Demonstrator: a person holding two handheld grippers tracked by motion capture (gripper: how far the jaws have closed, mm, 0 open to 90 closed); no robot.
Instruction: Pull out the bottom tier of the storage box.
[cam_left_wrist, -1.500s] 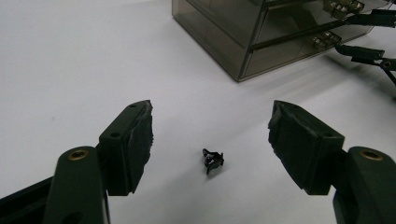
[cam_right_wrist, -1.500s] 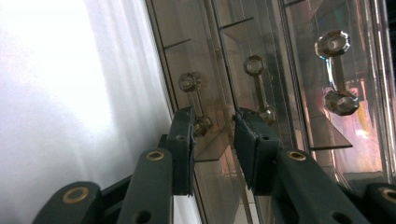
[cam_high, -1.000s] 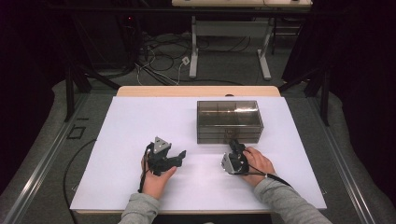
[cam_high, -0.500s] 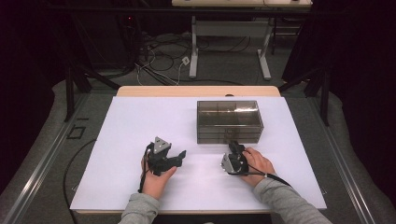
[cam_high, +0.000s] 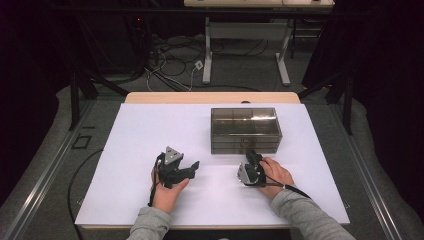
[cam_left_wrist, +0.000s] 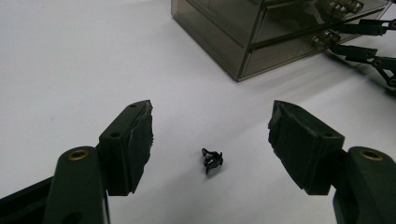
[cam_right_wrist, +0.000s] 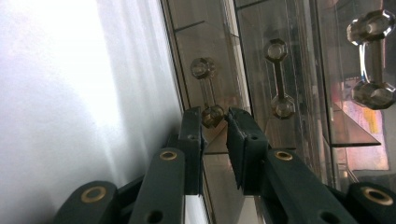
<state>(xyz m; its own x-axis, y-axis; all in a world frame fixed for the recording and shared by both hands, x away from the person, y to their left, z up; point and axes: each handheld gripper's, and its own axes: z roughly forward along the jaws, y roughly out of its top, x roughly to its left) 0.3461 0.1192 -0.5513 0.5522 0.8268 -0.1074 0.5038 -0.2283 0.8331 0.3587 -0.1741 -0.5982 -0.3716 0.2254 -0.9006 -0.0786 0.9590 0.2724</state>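
A smoky see-through drawer box stands on the white table. My right gripper is at its front face. In the right gripper view its jaws are shut on the lower knob of a clear drawer handle. My left gripper rests left of it, open, its jaws wide apart. A tiny black part lies on the table between the jaws, untouched. The left gripper view also shows the box and the right gripper at its handles.
Two more clear handles line the box front. A wooden strip edges the table's far side. Beyond it are desk legs and cables on the floor. Bare white surface lies left of the box.
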